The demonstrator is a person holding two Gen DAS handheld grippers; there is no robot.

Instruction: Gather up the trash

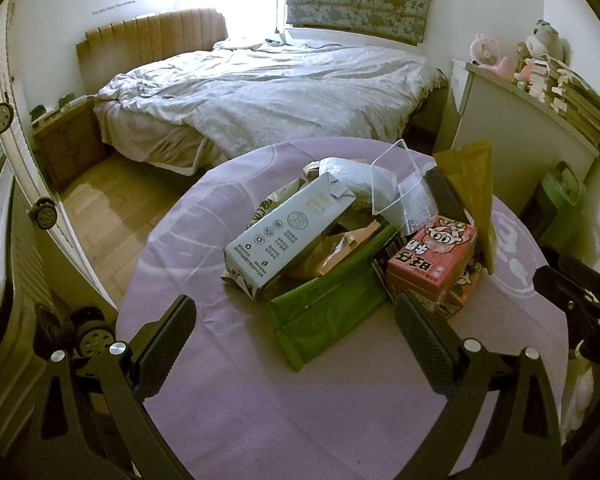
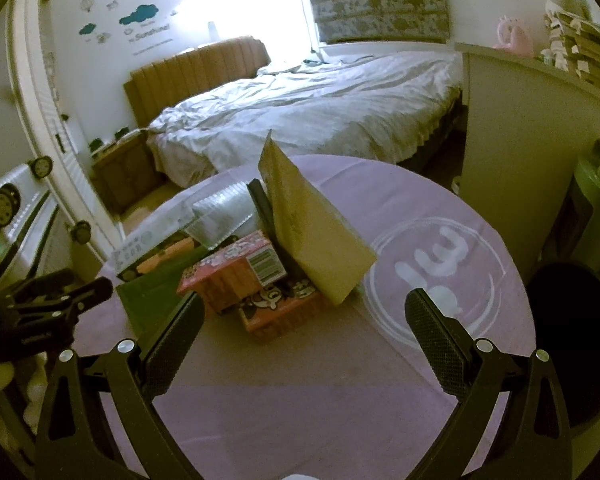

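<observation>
A heap of trash lies on a round table with a purple cloth [image 1: 300,392]. In it are a white carton [image 1: 288,232], a green flat bag [image 1: 332,308], a pink printed box [image 1: 436,256], a clear plastic tray [image 1: 400,184] and a tan envelope [image 1: 472,184]. My left gripper [image 1: 296,320] hovers open just short of the green bag, nothing between its fingers. In the right wrist view the pink box [image 2: 236,272] and the upright tan envelope [image 2: 312,232] sit ahead of my open, empty right gripper [image 2: 304,316], above the cloth [image 2: 300,420].
A bed with a grey duvet [image 1: 268,96] fills the far side. A white cabinet [image 1: 516,128] stacked with books stands at the right, a green bin [image 1: 560,200] beside it. A dark round stool [image 2: 572,344] is at the table's right. A wheeled suitcase [image 1: 4,280] stands left.
</observation>
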